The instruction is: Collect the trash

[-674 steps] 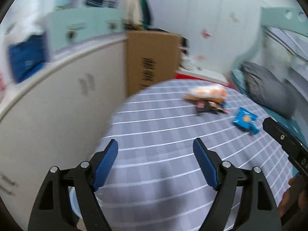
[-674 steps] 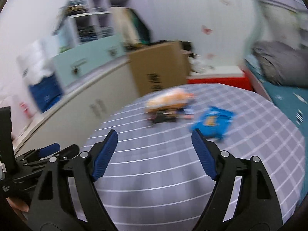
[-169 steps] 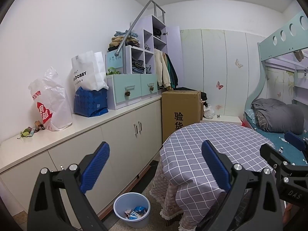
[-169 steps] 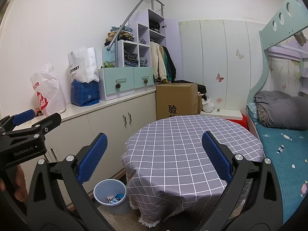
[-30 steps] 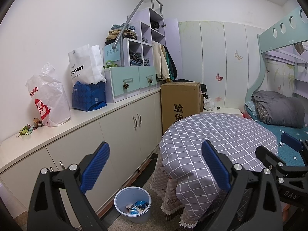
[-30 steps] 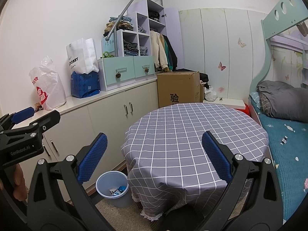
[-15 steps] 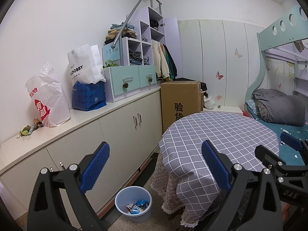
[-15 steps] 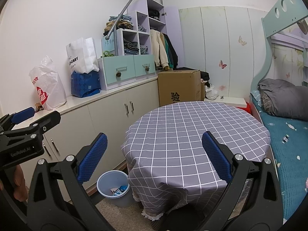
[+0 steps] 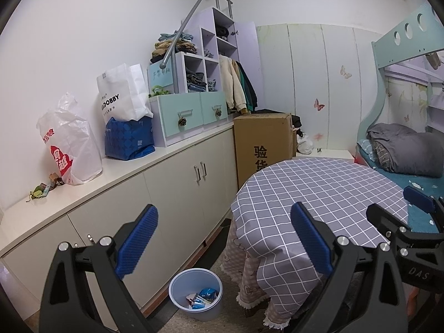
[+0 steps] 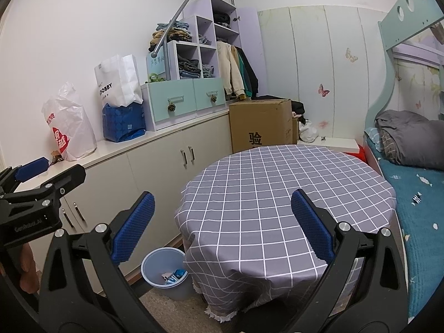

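Note:
A light blue trash bin (image 9: 196,294) stands on the floor between the cabinets and the round table; it also shows in the right wrist view (image 10: 164,272). Snack wrappers (image 9: 202,299) lie inside it, also seen in the right wrist view (image 10: 174,275). The round table (image 9: 319,194) has a grey checked cloth with nothing on it (image 10: 277,194). My left gripper (image 9: 223,240) is open and empty, held back from the table. My right gripper (image 10: 222,222) is open and empty, facing the table.
White cabinets (image 9: 172,183) run along the left wall, with bags (image 9: 69,149) and drawers on top. A cardboard box (image 9: 263,144) stands behind the table. A bunk bed (image 10: 416,172) with a grey duvet is on the right.
Since 22.5 s ago the wrappers on the table are gone and lie in the bin, and both grippers have pulled back. In the last second the views have barely shifted.

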`<state>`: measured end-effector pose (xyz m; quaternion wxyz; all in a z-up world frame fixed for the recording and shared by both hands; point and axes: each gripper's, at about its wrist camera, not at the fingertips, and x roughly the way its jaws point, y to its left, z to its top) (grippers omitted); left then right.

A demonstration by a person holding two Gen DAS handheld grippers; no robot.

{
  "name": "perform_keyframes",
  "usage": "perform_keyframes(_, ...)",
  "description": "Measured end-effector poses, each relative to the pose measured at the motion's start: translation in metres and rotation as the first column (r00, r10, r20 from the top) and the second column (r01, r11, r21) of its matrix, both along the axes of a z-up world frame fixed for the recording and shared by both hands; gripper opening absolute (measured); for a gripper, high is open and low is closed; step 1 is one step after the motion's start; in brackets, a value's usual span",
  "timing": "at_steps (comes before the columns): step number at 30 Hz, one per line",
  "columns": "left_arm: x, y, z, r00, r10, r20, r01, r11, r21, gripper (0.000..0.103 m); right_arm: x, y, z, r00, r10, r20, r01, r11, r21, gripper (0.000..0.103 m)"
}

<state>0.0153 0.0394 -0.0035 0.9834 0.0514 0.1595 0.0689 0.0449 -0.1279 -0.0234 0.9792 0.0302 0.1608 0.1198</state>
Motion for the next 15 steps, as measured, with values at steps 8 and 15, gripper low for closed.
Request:
perform_keyframes(8, 0.028, -0.009, -0.007, 0.999, 0.019, -0.035, -0.019, 1.000, 0.018, 0.094, 0.032, -0.011, -0.016, 0.999, -0.014, -0.037, 0.015, 1.000, 0.027, 0.097)
perform_keyframes(15, 0.067, -0.018, -0.025, 0.993, 0.030, -0.114, -0.028, 0.999, 0.015, 0.094, 0.071, -0.032, -0.042, 0.993, -0.045, -0.113, 0.050, 0.998, 0.041, 0.097)
